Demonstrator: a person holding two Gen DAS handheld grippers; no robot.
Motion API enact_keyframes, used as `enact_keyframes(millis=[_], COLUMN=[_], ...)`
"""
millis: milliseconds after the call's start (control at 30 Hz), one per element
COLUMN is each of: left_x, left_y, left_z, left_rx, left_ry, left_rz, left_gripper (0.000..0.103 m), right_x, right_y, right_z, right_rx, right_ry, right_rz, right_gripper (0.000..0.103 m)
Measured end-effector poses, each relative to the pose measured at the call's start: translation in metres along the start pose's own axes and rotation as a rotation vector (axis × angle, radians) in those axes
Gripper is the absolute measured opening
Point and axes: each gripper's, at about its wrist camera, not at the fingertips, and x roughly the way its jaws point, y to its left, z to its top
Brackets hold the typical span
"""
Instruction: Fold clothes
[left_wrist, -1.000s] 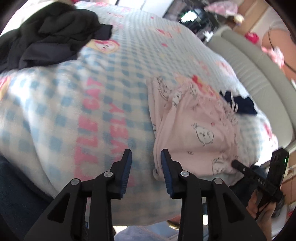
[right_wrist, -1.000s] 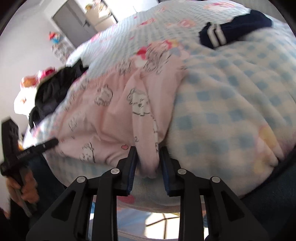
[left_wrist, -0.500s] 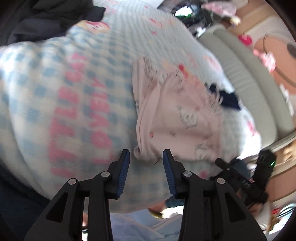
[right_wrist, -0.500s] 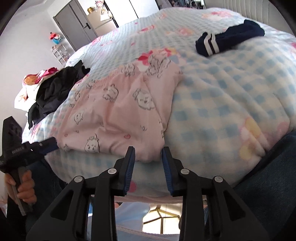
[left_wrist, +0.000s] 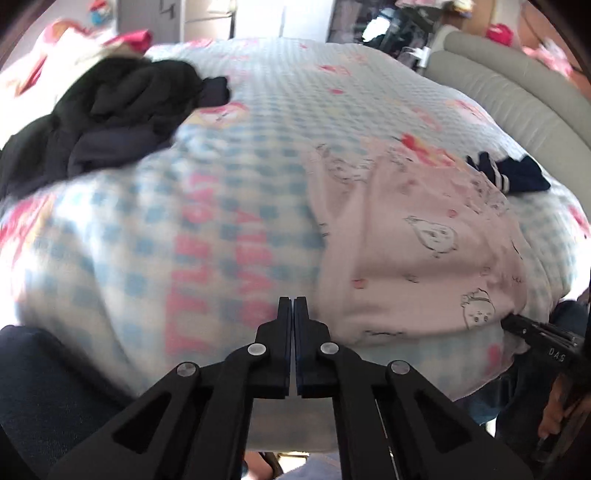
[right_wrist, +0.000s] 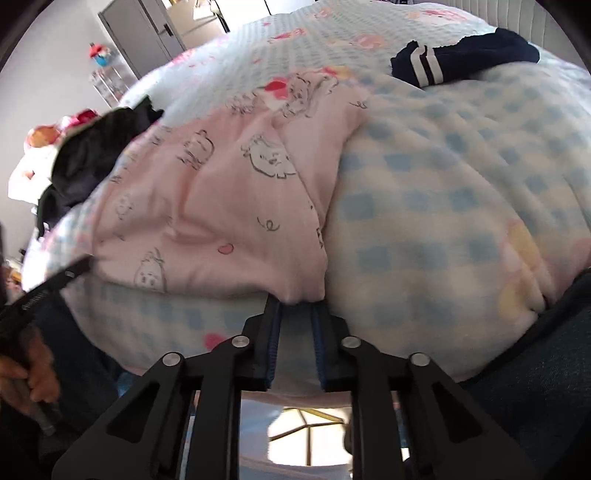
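Note:
A pink garment (left_wrist: 417, 258) printed with small cartoon animals lies spread on a blue-and-white checked blanket (left_wrist: 147, 240). My left gripper (left_wrist: 293, 302) is shut with nothing between its fingers. It sits over the blanket just left of the garment's near left corner. In the right wrist view the garment (right_wrist: 229, 192) hangs over the blanket's near edge. My right gripper (right_wrist: 296, 304) has its jaws closing on the garment's near right corner, and the bunched hem is pinched between the pads. The fabric covers both fingertips.
A heap of dark clothes (left_wrist: 103, 122) lies at the blanket's far left. A navy item with white stripes (right_wrist: 461, 59) lies beyond the pink garment. A grey padded edge (left_wrist: 517, 96) runs along the far right. A hand (right_wrist: 33, 369) holds the other gripper at the left.
My left gripper has gone from open to shut and shifted left off the garment's corner. My right gripper's jaws have narrowed onto the hem at the near right corner.

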Motion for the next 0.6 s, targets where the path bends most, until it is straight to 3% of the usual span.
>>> enact_keyframes(millis=[100,200,267,333,400,500,600], left_x=[-0.002,0.007,0.013,0.017,0.019,0.021,0.035], left_y=[0.028,0.036,0.040,0.042,0.044,0.040,0.031], left_z=[0.005,0.002,0.000,-0.002,-0.002,-0.003,-0.004], left_rx=[-0.108,-0.207,-0.269,-0.307,-0.339,-0.348,-0.333], left_ry=[0.022,0.074,0.107,0.127,0.132,0.141,0.183], left_rz=[-0.071,-0.257,-0.374,-0.439,-0.473,-0.503,-0.456], left_gripper=[0.002,0.004,0.012,0.045,0.049,0.049,0.054], right_x=[-0.001,-0.018,-0.027,-0.033,-0.031,-0.021,-0.011], right_y=[-0.010,-0.024,-0.028,-0.029,-0.032,-0.026,-0.023], right_z=[0.003,-0.001,-0.003,-0.003,-0.002,0.003,0.003], right_rx=[0.048,0.126,0.144,0.151,0.187,0.240,0.247], right_ry=[0.000,-0.035,-0.070,-0.099,-0.089,-0.069,-0.030], right_rz=[-0.002,0.101,0.163,0.236,0.352,0.480,0.438], right_gripper=[0.012,0.023,0.031,0.032,0.033,0.043,0.047])
